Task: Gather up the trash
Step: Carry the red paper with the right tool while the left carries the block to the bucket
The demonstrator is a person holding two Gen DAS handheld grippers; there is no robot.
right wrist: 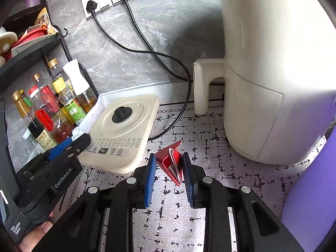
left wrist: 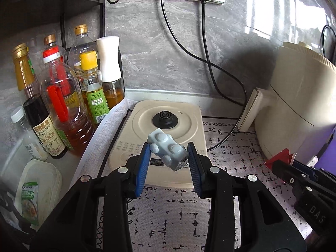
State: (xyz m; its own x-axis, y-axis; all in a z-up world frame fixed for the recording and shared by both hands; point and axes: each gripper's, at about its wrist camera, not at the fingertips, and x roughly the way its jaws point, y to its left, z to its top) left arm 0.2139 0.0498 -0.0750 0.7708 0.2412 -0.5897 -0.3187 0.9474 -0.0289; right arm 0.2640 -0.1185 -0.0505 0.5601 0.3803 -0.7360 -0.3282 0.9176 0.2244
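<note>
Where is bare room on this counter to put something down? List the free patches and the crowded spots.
Free: the patterned mat between the kettle base and the air fryer, and the mat strip nearer the camera under the right tongs. Crowded: the bottles under the corner shelf, and the back wall where the cords trail.

I see daylight glaring off the glossy wall (left wrist: 262, 16) at upper right, window reflections washing it out. The fryer (right wrist: 273, 63) blows out nearly white and throws a soft shadow on the wall behind. Fisheye bends both views, corners go black. Focus stays sharp centrally.
</note>
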